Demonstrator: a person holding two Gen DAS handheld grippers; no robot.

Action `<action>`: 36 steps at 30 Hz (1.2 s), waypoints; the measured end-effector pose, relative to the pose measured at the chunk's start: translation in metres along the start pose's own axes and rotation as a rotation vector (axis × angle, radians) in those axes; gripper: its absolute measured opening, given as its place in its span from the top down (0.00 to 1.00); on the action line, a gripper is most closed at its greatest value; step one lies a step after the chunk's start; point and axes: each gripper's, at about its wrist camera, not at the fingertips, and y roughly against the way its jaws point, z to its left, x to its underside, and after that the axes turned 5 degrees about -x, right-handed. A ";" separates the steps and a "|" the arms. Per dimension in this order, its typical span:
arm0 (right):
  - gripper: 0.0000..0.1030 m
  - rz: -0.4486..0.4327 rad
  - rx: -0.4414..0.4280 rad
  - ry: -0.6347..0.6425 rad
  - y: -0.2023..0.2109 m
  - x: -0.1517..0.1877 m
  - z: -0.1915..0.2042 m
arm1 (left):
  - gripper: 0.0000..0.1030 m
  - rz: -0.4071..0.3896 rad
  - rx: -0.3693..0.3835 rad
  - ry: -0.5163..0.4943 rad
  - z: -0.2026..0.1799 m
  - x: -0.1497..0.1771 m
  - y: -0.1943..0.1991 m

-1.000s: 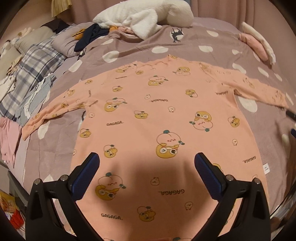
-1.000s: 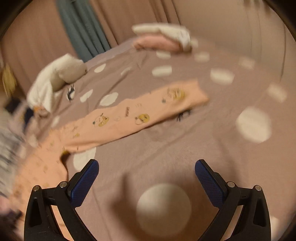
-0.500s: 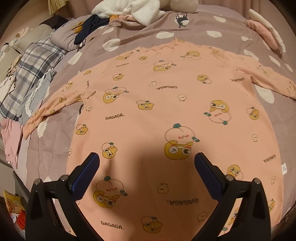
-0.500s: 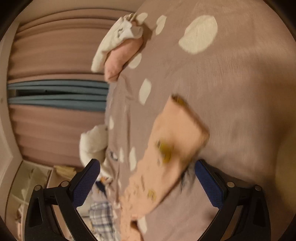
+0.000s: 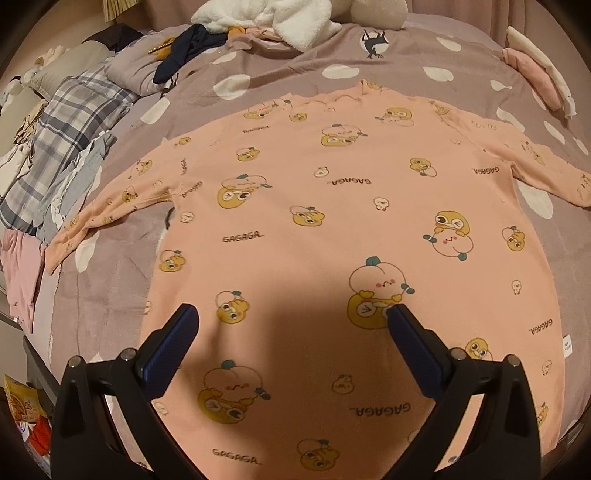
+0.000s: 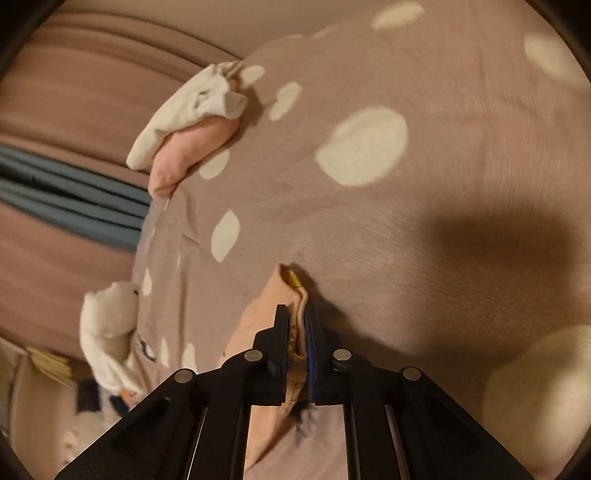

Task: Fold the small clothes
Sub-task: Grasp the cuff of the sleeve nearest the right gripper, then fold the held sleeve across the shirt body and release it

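A peach long-sleeved shirt with cartoon prints lies flat on the mauve spotted bedspread, sleeves spread to both sides. My left gripper is open and empty, hovering over the shirt's lower half. In the right wrist view my right gripper is shut on the cuff of the shirt's sleeve, pinching the fabric between its pads just above the bedspread.
A pile of plaid and other clothes lies at the left edge of the bed. White plush items sit at the head. Folded pink and white clothes lie near the right sleeve, also in the left wrist view.
My right gripper has moved onto the sleeve end and closed on the cuff; it was open before. My left gripper has drifted slightly forward over the shirt, still open.
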 end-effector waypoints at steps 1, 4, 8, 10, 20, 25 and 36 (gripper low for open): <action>0.91 -0.002 -0.011 0.018 0.003 0.001 0.007 | 0.01 -0.008 0.001 0.002 0.003 0.001 0.003; 0.91 -0.006 -0.047 0.091 0.018 0.000 0.028 | 0.01 -0.029 0.005 0.019 0.016 0.003 0.012; 0.91 0.018 -0.043 0.195 0.026 0.014 0.075 | 0.01 -0.046 0.037 0.090 0.045 0.008 0.024; 0.91 0.031 -0.069 0.237 0.028 0.029 0.100 | 0.01 -0.048 0.056 0.135 0.062 0.011 0.028; 0.91 0.179 -0.090 0.408 -0.008 0.120 0.191 | 0.01 -0.066 0.131 0.334 0.160 0.033 0.037; 0.91 0.252 -0.117 0.504 -0.022 0.174 0.239 | 0.01 -0.064 0.165 0.390 0.194 0.044 0.043; 0.91 0.421 -0.121 0.687 -0.069 0.304 0.297 | 0.01 -0.056 0.171 0.471 0.249 0.066 0.046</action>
